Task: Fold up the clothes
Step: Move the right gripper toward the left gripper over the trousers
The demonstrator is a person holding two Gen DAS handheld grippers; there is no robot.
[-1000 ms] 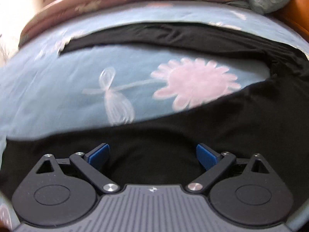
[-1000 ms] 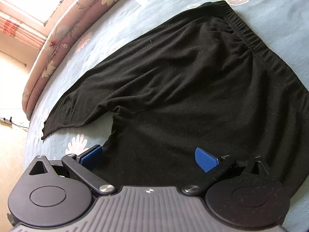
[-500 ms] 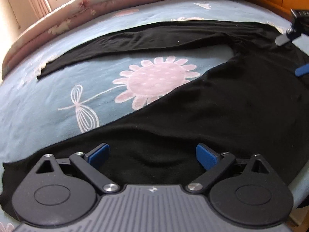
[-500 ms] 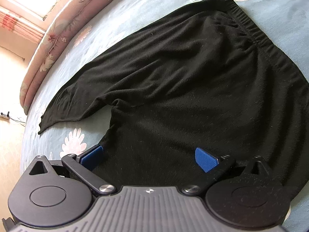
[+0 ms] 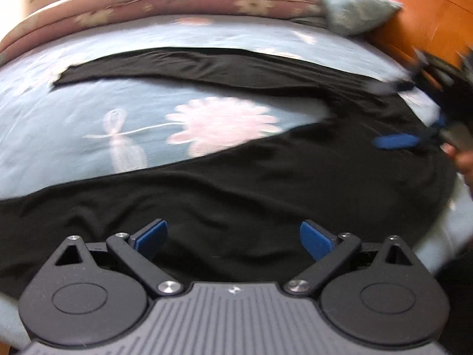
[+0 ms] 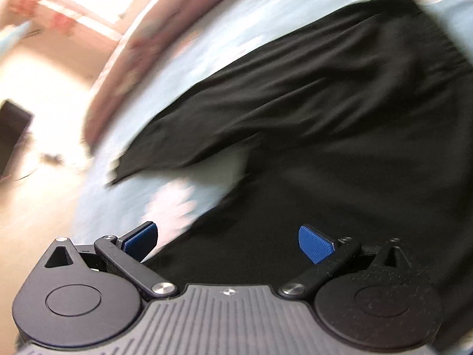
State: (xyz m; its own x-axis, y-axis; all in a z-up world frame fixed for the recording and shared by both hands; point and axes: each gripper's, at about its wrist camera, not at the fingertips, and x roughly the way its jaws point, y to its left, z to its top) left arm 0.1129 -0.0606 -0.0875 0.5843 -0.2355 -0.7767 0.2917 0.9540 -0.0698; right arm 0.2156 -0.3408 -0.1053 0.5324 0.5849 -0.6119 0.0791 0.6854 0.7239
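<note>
A: Where do the black trousers lie?

B: Spread flat on the blue flowered bedsheet. In the left wrist view one leg runs along the far side toward the left, the other crosses the near side, and a wedge of sheet with a pink flower shows between them. The waist end sits to the right.

A: And the tools?

B: The left gripper hovers over the near leg with its blue pads wide apart and nothing between them. The right gripper is equally wide and empty, over the cloth near the crotch, its left pad above bare sheet. Both views are smeared, so whether either pad touches the cloth cannot be told.

A: So what step does that suggest?

B: Probably choosing grasp points for the first fold, laying one leg over the other.

A: How should it be done well?

B: The person would likely do best to take one leg at two well-separated points along its outer edge, one near the cuff and one near the waist, pinching a single layer only. Lifting both ends together and carrying them across evenly should keep the seam straight. Grabbing mid-cloth risks bunching it.
</note>
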